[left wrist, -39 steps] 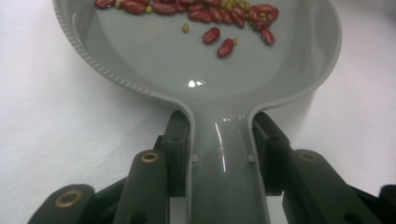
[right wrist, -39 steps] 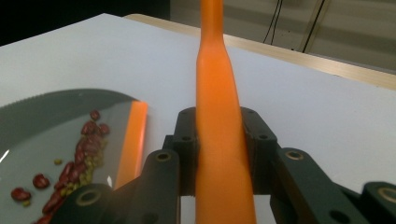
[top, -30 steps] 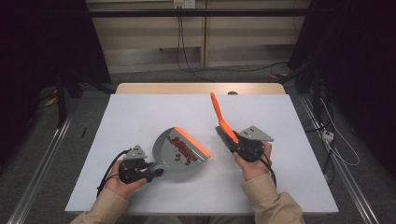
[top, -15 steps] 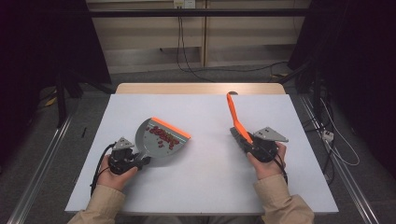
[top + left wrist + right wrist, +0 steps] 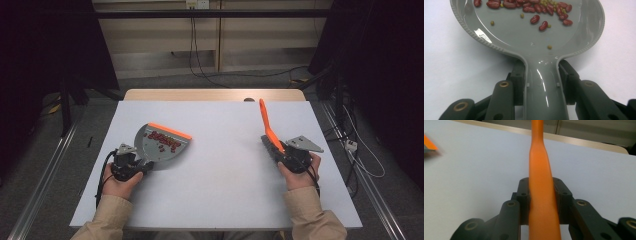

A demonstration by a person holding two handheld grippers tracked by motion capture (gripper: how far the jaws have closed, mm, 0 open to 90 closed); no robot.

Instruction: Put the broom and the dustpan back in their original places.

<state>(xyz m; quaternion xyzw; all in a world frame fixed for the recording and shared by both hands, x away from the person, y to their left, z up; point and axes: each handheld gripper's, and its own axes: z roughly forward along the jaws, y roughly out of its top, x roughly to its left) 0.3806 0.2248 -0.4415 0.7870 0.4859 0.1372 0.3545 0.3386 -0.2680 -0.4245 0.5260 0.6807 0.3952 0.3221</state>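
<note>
A grey dustpan (image 5: 159, 142) with an orange front lip lies on the white table at the left, and red beans (image 5: 541, 10) with small green ones sit in its pan. My left gripper (image 5: 131, 165) is shut on the dustpan's handle (image 5: 544, 85), a jaw on each side. At the right, an orange-handled brush (image 5: 267, 129) has its bristles down near the table and its handle pointing up and away. My right gripper (image 5: 289, 159) is shut on the brush, and its jaws squeeze the orange handle (image 5: 542, 195).
The white tabletop (image 5: 225, 165) stretches between the two hands. A wooden strip (image 5: 215, 95) runs along the far edge. Cables (image 5: 350, 145) trail on the floor at the right, and a metal rail (image 5: 45, 175) runs along the left.
Both hands have moved apart: the left with the dustpan has gone left, the right with the brush has gone right. The gap between pan and brush has widened.
</note>
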